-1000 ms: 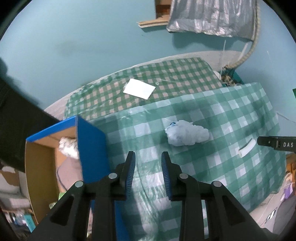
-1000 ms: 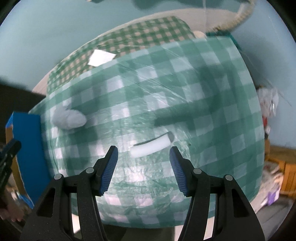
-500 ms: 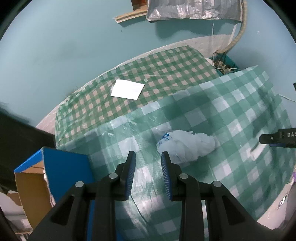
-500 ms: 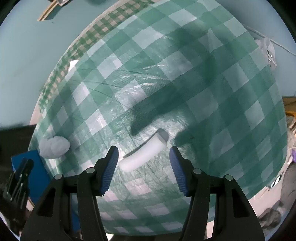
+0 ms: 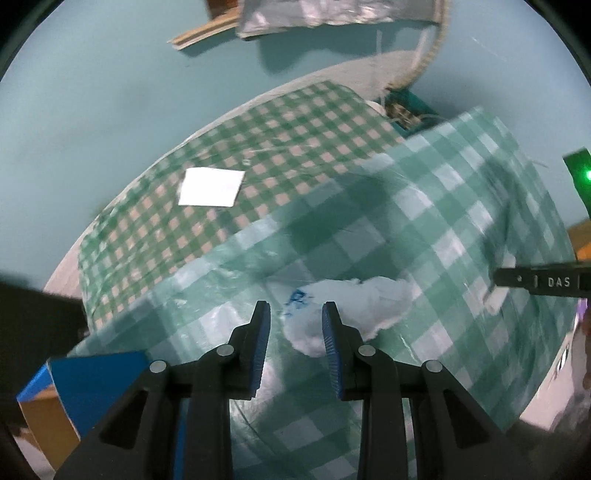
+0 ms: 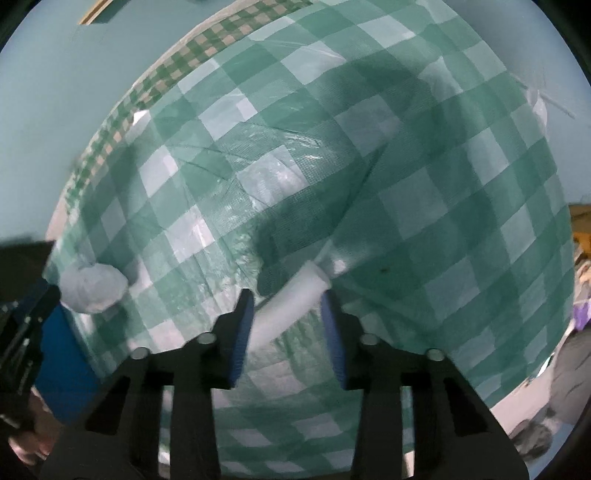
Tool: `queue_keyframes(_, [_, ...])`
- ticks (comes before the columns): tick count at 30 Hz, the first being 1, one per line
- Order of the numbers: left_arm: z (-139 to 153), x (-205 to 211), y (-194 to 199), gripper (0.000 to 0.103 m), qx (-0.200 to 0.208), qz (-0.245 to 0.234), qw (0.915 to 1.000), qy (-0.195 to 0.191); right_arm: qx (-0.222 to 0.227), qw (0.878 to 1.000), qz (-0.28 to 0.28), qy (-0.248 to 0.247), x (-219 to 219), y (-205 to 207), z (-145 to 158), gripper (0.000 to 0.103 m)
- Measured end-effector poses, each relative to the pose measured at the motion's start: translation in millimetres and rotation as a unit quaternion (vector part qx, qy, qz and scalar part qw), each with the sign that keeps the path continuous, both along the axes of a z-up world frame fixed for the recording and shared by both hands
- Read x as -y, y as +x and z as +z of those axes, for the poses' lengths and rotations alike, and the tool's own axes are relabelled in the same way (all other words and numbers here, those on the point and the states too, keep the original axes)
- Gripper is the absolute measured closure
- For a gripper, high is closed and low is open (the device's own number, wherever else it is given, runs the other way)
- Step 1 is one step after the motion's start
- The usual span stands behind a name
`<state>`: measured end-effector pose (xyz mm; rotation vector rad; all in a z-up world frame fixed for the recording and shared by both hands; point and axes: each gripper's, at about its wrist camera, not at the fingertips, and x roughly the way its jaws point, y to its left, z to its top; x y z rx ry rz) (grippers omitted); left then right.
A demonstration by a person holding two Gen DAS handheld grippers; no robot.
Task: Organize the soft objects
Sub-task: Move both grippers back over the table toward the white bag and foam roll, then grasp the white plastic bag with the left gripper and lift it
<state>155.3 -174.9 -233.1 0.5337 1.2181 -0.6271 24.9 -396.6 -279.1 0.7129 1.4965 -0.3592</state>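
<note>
A crumpled white plastic bag with a blue print lies on the large-check green tablecloth. My left gripper hangs just over the bag's left end. Its jaws are opening; a lump of the bag sits between them, and the pads are not pressing it. A white foam tube lies slantwise on the cloth. My right gripper is closing around it, and both pads meet it. The bag also shows at the left of the right wrist view. The right gripper's side shows at the right edge of the left wrist view.
An open blue box with a cardboard inside stands at the table's left edge. A white paper square lies on a small-check cloth behind. A silver sheet and a rope lie on the teal floor.
Both grippers have sunk toward the table. The left one moved right until the bag came between its fingertips. The right one's jaws narrowed from wide apart onto the foam tube.
</note>
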Motion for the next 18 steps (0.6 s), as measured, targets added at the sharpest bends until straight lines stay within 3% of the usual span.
queue_keyframes(4, [-1.6, 10.8, -9.7, 0.052, -0.008, -0.037, 0.9993, 0.001, 0.004, 1.000, 0.014, -0.010, -4.9, 0.6, 3.4, 0.076])
queue_keyframes(10, [-4.9, 28.2, -19.8, 0.049, -0.009, -0.088, 0.9959, 0.019, 0.002, 1.000, 0.008, 0.000, 1.3, -0.9, 4.2, 0.075])
queue_keyframes(13, [0.8, 30.5, -21.9, 0.037, -0.020, -0.102, 0.9945, 0.015, 0.005, 1.000, 0.000, 0.006, 5.9, -4.5, 6.8, 0.069])
queue_keyframes(18, [3.8, 35.8, -36.2, 0.036, -0.023, -0.153, 0.9878, 0.016, 0.012, 1.000, -0.012, 0.017, 9.9, -13.1, 15.3, 0.067])
